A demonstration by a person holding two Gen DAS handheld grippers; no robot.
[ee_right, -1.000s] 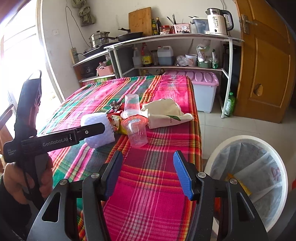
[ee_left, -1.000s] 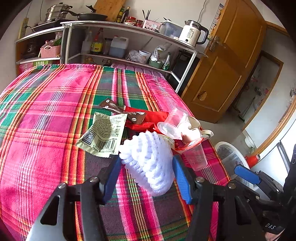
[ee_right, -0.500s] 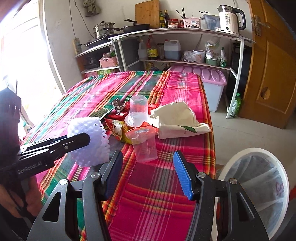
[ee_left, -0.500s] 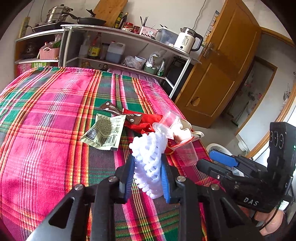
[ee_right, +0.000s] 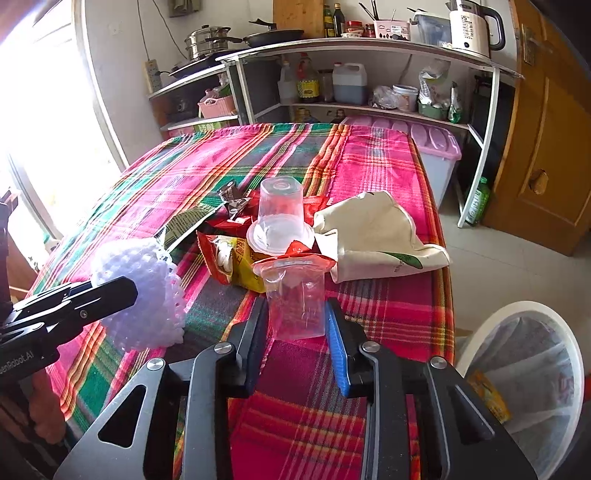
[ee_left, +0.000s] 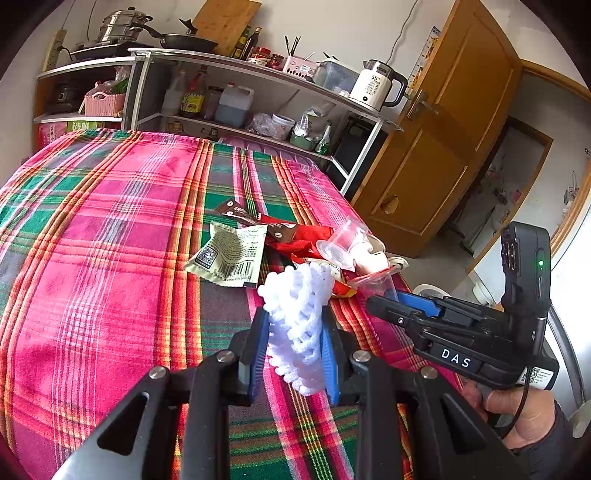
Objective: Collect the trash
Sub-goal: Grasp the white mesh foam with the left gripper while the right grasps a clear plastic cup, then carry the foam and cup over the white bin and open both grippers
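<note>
My left gripper (ee_left: 295, 343) is shut on a white foam fruit net (ee_left: 299, 317), squeezing it just above the plaid tablecloth; the net also shows in the right wrist view (ee_right: 147, 295). My right gripper (ee_right: 295, 332) has its jaws closed in around a clear plastic cup (ee_right: 295, 295) with a red torn lid, touching its sides. Behind lie an upturned clear cup (ee_right: 279, 218), a red-yellow snack bag (ee_right: 232, 262), a green wrapper (ee_left: 229, 254), a brown wrapper (ee_left: 236, 212) and a cream cloth bag (ee_right: 373, 236).
A white bin (ee_right: 524, 376) with a liner stands on the floor right of the table edge (ee_right: 448, 295). Shelves (ee_right: 369, 55) with bottles, pots and a kettle (ee_right: 472, 26) line the far wall. A wooden door (ee_right: 554, 147) is at right.
My left gripper has shut on the foam net and squeezed it narrow. My right gripper has moved forward to the lidded cup and narrowed around it.
</note>
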